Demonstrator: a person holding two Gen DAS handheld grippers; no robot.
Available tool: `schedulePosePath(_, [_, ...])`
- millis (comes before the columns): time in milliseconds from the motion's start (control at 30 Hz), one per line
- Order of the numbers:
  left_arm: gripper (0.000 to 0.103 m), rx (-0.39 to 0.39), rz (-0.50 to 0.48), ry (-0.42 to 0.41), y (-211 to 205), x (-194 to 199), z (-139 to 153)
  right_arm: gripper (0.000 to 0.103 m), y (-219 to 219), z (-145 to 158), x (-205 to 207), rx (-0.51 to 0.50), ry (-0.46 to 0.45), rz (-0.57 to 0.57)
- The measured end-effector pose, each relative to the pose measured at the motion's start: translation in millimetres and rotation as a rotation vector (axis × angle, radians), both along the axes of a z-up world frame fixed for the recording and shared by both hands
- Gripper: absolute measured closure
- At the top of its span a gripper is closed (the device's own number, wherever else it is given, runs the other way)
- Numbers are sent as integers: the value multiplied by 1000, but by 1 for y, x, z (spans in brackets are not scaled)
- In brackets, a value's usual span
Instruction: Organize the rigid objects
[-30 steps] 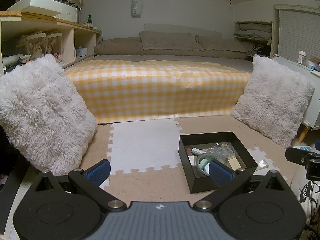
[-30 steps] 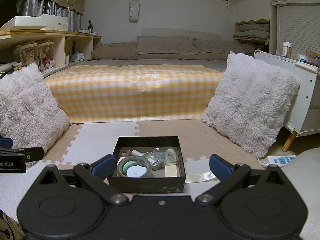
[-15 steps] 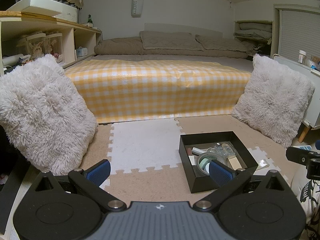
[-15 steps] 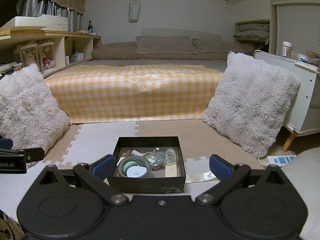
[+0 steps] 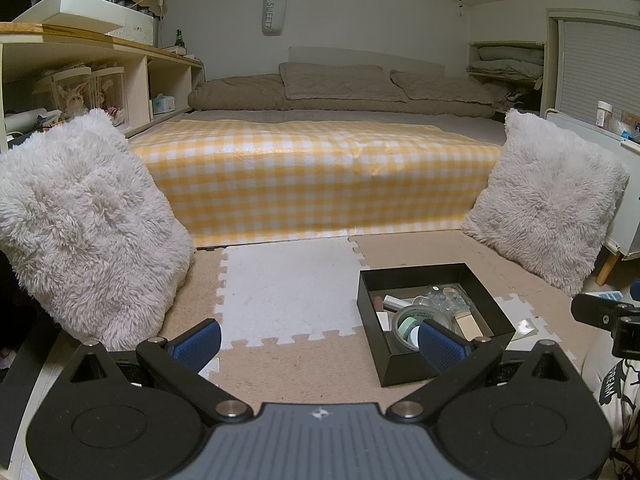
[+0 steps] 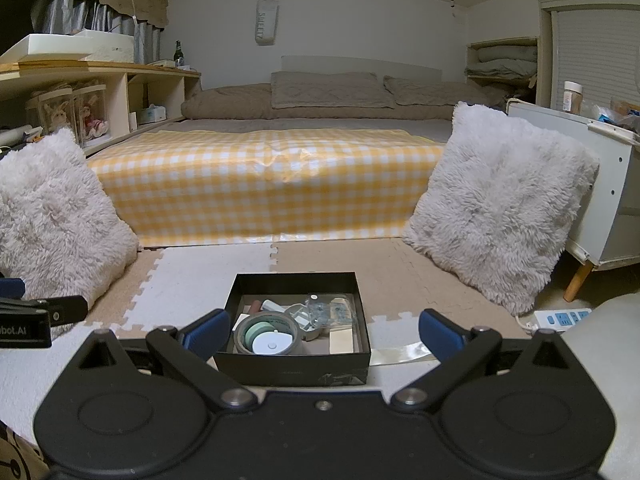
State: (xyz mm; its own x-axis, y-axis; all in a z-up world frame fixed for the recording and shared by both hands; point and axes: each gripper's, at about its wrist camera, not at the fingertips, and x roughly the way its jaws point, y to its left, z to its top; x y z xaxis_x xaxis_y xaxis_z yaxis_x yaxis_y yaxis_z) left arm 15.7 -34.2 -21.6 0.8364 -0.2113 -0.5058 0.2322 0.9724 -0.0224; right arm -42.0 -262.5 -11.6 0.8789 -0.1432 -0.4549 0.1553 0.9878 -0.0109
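Nothing has shifted since a second ago: we hold our left claw (image 5: 318,338) and right claw (image 6: 322,332) spread wide and empty, tape roll (image 6: 266,334) and small items lying in the black box (image 6: 292,368) on the floor mat (image 6: 192,284)

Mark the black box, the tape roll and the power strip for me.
Black box (image 6: 294,366): right wrist view, on its near outer wall.
Tape roll (image 6: 240,334): right wrist view, on its brown rim.
Power strip (image 6: 560,316): right wrist view, on its white top face.

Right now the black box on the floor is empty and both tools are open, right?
Not empty. The right wrist view shows the box holding a tape roll and other small things. Both the left tool and right tool are open.
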Motion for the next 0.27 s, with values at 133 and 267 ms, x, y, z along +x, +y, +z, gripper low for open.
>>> schedulePosePath(133, [0,-1,0,0,0,0,0,1,-1,0,0,0,0,0])
schedulePosePath(267, [0,-2,2,1,1,-1,-1,1,0,0,0,1,0,0])
